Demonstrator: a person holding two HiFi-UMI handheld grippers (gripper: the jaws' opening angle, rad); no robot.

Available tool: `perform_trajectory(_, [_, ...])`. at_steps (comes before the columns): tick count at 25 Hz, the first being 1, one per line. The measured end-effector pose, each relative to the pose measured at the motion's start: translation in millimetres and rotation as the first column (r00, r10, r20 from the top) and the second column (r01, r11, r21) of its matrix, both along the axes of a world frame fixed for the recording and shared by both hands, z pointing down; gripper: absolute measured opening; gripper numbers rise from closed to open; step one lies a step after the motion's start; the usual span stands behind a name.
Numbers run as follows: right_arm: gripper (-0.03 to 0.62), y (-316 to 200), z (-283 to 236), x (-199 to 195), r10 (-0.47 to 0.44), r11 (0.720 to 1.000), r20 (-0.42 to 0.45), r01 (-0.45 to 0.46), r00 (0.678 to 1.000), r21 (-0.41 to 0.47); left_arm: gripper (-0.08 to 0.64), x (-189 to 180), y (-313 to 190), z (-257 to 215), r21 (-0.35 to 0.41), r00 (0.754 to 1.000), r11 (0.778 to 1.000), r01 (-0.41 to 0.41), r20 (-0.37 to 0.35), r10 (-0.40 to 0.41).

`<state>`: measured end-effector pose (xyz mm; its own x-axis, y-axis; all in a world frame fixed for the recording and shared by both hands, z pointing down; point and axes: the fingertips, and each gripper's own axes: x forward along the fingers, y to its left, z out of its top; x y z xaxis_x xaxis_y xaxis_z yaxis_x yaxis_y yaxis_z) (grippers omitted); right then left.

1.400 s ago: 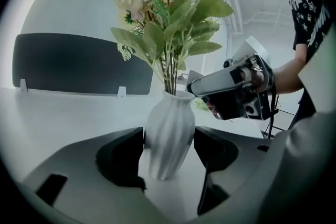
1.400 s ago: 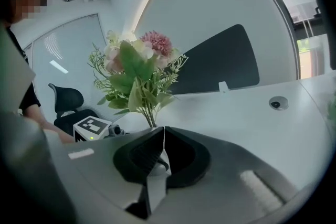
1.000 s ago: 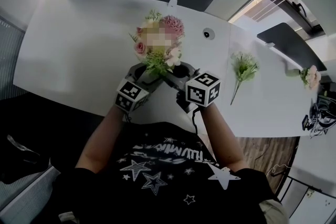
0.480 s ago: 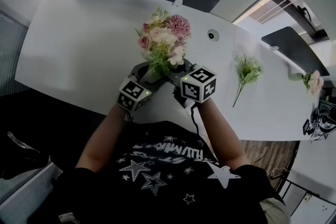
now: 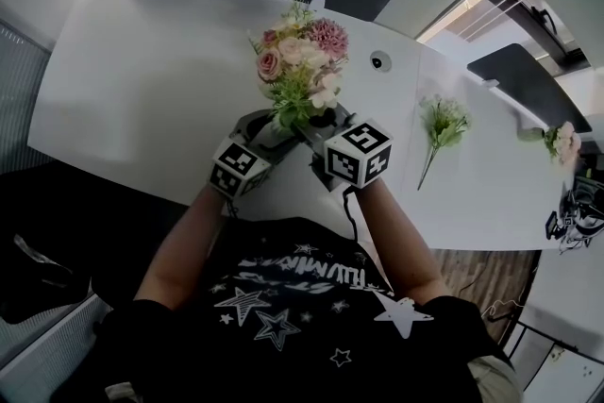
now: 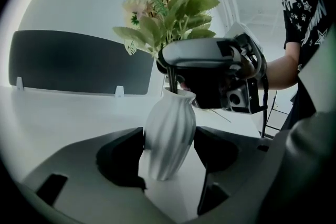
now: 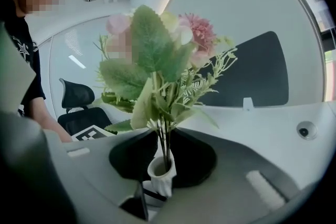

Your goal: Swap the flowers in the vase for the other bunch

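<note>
White laminate table fills the head view. At its near edge two grippers meet under a pink-and-cream artificial bouquet with green leaves, which stands at 12 o'clock from them. The left gripper reaches in from 7 o'clock and the right gripper from 5 o'clock. A small green-and-white spare bunch lies flat on the table at 3 o'clock, well apart.

From the left gripper view, a white ribbed ceramic vase stands upright on the table between that gripper's jaws. They seem to press its belly on both sides, though the right-hand contact is shadowed. The right gripper's dark body sits just above the vase mouth.

From the right gripper view, its jaws have just been closing and stand narrow, pinching the bouquet's green stems just above the vase mouth, into which the stems run.
</note>
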<state>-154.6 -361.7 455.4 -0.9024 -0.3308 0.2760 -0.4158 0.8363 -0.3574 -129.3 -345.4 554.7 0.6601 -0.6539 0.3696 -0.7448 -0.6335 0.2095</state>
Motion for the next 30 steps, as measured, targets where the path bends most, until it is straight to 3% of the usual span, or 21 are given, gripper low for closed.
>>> perform_trajectory(14, [0.063,-9,-68,31,0.126,0.990,0.162,-0.134,0.979,0.041,0.305,-3,-1,-2,0.014,1.000,1.000,-0.011,0.018,0.010])
perform_trajectory(22, [0.063,-5,-110,86,0.179,0.974,0.183,-0.200,0.967,0.107,0.305,16,6,-16,-0.018,0.999,1.000,0.000,0.037,0.001])
perform_trajectory(30, [0.058,-13,-80,116,0.303,0.946,0.158,-0.317,0.940,0.069,0.305,-14,-6,7,-0.002,1.000,1.000,-0.011,0.026,0.011])
